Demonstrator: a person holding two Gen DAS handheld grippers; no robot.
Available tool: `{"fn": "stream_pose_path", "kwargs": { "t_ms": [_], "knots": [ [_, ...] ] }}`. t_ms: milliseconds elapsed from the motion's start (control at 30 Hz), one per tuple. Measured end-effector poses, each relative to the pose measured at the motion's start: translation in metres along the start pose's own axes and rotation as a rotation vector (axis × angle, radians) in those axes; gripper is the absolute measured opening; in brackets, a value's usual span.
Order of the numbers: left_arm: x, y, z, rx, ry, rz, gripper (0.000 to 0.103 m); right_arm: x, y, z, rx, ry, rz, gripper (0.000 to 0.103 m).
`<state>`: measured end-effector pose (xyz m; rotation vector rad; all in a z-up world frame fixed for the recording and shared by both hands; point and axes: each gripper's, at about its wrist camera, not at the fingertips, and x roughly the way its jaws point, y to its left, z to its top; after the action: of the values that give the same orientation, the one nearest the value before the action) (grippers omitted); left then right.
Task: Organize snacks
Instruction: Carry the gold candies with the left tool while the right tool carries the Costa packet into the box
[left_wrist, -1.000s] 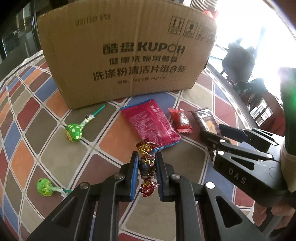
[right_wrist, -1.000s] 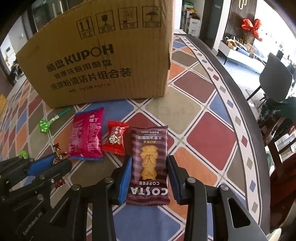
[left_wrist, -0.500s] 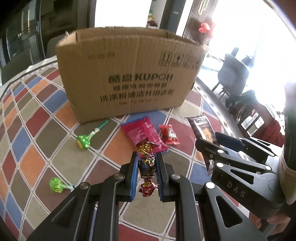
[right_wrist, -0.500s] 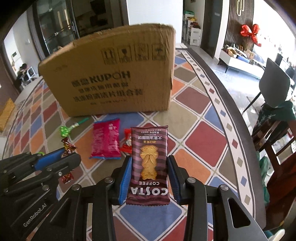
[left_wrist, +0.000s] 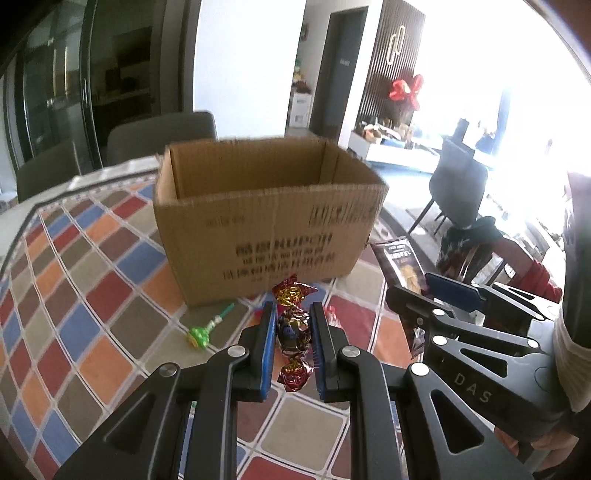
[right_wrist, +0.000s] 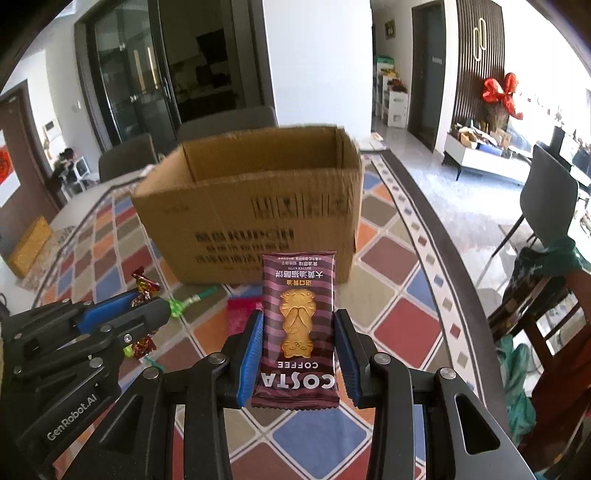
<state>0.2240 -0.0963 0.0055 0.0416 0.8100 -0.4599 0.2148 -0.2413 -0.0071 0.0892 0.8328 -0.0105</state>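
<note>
A table (left_wrist: 77, 295) covered in a checked cloth of red, blue, orange and grey-brown tiles fills the foreground of a bright living and dining room. An open, brown cardboard box (left_wrist: 266, 225) with blurred dark printing on its near wall stands on the cloth, its top flaps out of the way and its bare inner walls visible. Grey chairs (left_wrist: 162, 136) sit behind the far edge of the table.

The right gripper (right_wrist: 299, 347) is clenched on a maroon striped Costa Coffee biscuit packet (right_wrist: 297, 328), blue pads pressing both long edges, the packet held upright above the table in front of the box's near wall. The left gripper (left_wrist: 293, 343) is clamped tight on a foil-wrapped candy (left_wrist: 293, 328), red and gold, its twisted ends sticking out above and below the blue pads; it too is held off the cloth, short of the box.

On the cloth near the foot of the box lies a green lollipop (left_wrist: 201, 332), stick pointing toward the carton. A pink-red snack pouch (right_wrist: 242, 314) lies beside it, mostly hidden behind the right gripper's finger, and what appears to be a small red wrapped sweet (left_wrist: 332, 314) shows only as a sliver past the left gripper's pad.
</note>
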Motion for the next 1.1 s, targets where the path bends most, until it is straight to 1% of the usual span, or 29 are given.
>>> {"fn": "stream_pose_path", "kwargs": {
  "t_ms": [267, 467, 733, 1100],
  "knots": [
    [-0.021, 0.006, 0.026, 0.010, -0.083, 0.030, 0.019, -0.017, 0.010, 0.022, -0.019, -0.069, 0.019, 0.039],
    [-0.030, 0.014, 0.048, 0.012, -0.119, 0.045, 0.019, -0.025, 0.016, 0.043, -0.034, -0.114, 0.035, 0.039],
    [-0.031, 0.023, 0.072, 0.024, -0.129, 0.058, 0.019, -0.031, 0.028, 0.075, -0.063, -0.157, 0.039, 0.039],
    [-0.021, 0.034, 0.106, 0.031, -0.114, 0.077, 0.019, -0.021, 0.033, 0.112, -0.083, -0.156, 0.039, 0.039]
  ]
}}
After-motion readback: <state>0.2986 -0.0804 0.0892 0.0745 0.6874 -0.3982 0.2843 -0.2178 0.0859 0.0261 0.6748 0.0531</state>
